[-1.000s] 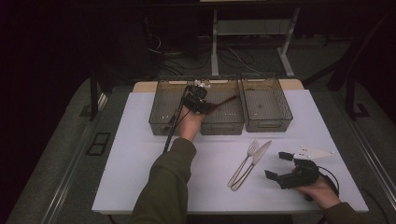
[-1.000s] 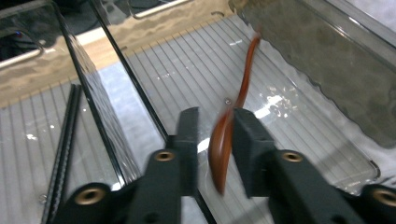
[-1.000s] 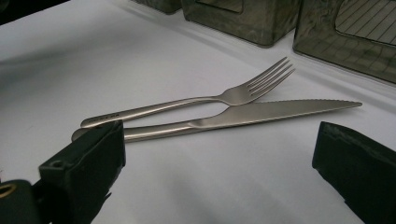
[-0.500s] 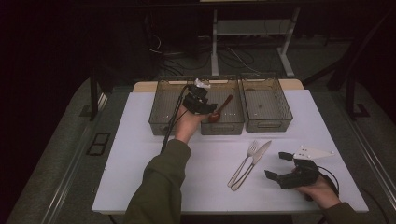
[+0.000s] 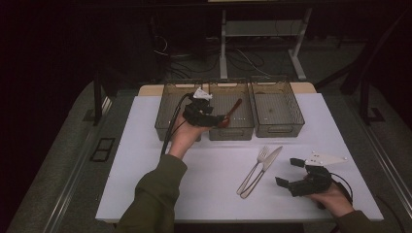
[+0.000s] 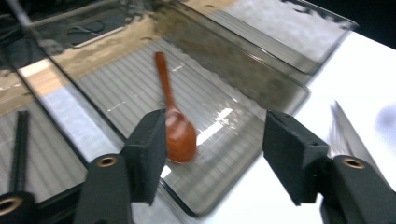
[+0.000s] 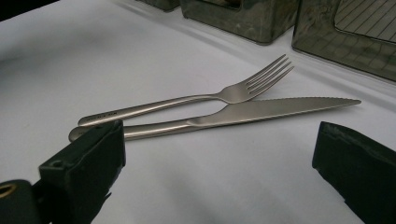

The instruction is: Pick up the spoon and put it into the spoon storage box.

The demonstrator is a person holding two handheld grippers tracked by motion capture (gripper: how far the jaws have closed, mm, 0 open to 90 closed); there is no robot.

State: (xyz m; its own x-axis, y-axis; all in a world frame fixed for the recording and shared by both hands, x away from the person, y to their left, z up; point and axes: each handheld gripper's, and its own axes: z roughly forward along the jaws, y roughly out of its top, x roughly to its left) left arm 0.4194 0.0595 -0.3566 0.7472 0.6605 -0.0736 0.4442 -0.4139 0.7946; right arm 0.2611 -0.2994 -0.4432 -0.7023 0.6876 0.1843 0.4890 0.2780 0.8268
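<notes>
A white worktop stands in a dark room, with grey floor on both sides and cables and a white frame leg on the floor beyond its far edge. Three smoky clear bins sit in a row along the far edge: the left bin, the middle bin and the right bin.

The left arm, in an olive sleeve, reaches from the near edge up to the bins. Its hand holds the left gripper over the near rim of the middle bin, jaws spread wide and gripping nothing. A brown wooden spoon is inside the middle bin, bowl toward the near wall, just beside one jaw; whether they touch is unclear.

A fork and a knife lie side by side near the near right part of the worktop, handles crossing. The right gripper rests by the near right corner, held by the right hand, jaws released and pointing at the cutlery handles.

The fork handle bears small writing, too small to read.
</notes>
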